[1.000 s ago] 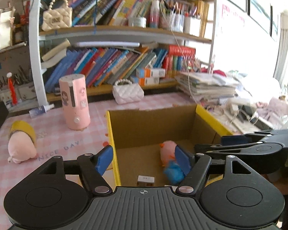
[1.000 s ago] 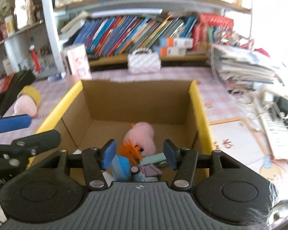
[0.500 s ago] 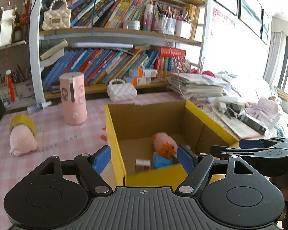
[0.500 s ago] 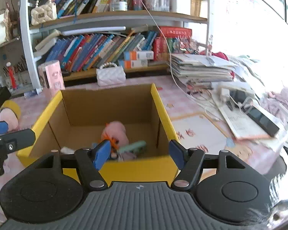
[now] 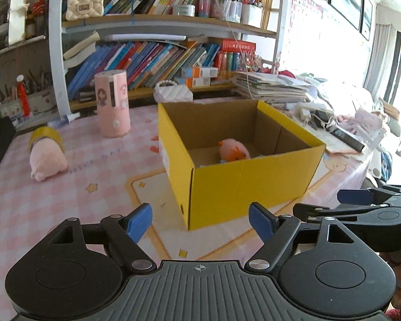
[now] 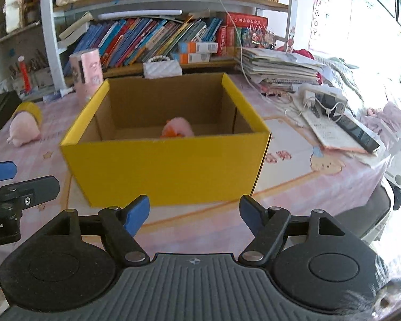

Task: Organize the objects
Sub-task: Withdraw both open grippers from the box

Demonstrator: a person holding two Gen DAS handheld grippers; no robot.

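Both grippers have drawn back from the yellow box (image 5: 243,184): a second ago each set of jaws hung over its open top, and now the whole near wall stands in front of them. The left gripper (image 5: 200,222) and the right gripper (image 6: 193,214) have both just been opening, and nothing lies between either pair; the blue pads stand wide apart over bare checked cloth on the surface (image 5: 93,208).

My reading is that a drop into the box is finished and the next object is wanted. The likeliest one is the pink plush (image 5: 46,157) with a yellow band, lying on its side well ahead and left of the left jaws, apart from the box and from the pink cylinder (image 5: 112,101) behind it. To take it well, bring the left jaws over its rounded body, keep them wide until the pads straddle it, then close gently, since soft stuffing will squash and may slip. The right gripper should stay clear of the box's near corner.

Inside the box, ahead of both jaws, a second pink toy (image 6: 177,128) with orange on it rests against the floor near the middle; the near wall hides whatever else lies there.
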